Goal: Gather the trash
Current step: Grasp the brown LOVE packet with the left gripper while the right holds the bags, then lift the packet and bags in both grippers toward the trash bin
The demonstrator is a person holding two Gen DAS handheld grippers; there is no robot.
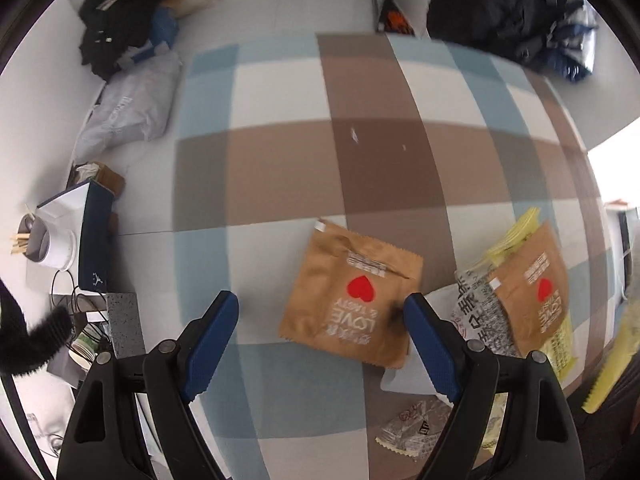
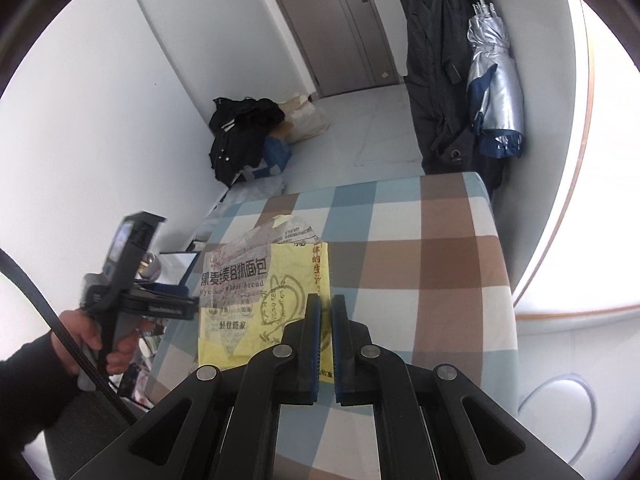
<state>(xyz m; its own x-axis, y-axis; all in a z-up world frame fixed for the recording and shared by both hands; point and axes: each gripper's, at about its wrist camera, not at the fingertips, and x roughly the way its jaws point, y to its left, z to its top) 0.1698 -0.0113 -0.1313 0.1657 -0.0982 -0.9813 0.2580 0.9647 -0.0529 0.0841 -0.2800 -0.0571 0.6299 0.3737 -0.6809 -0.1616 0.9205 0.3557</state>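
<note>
In the left wrist view my left gripper (image 1: 320, 304) is open above the checked tablecloth (image 1: 280, 120). A brown snack wrapper with a red heart (image 1: 352, 300) lies flat between and just beyond its fingers. To the right hangs a bundle of wrappers: a second brown heart wrapper (image 1: 536, 292), a clear bread bag with black print (image 1: 480, 312) and yellow wrappers (image 1: 516, 236). A small clear wrapper (image 1: 412, 428) lies near the right finger. In the right wrist view my right gripper (image 2: 326, 304) is shut on the yellow wrapper (image 2: 296, 280) with the bread bag (image 2: 236, 276), held above the table.
Left of the table are a dark blue box (image 1: 94, 236), a white cup with sticks (image 1: 48, 244), cables and a grey bag (image 1: 132, 108). Black clothes (image 1: 120, 12) lie on the floor. A dark coat (image 2: 440, 68) and a silver umbrella (image 2: 496, 80) hang beyond the table's far right corner.
</note>
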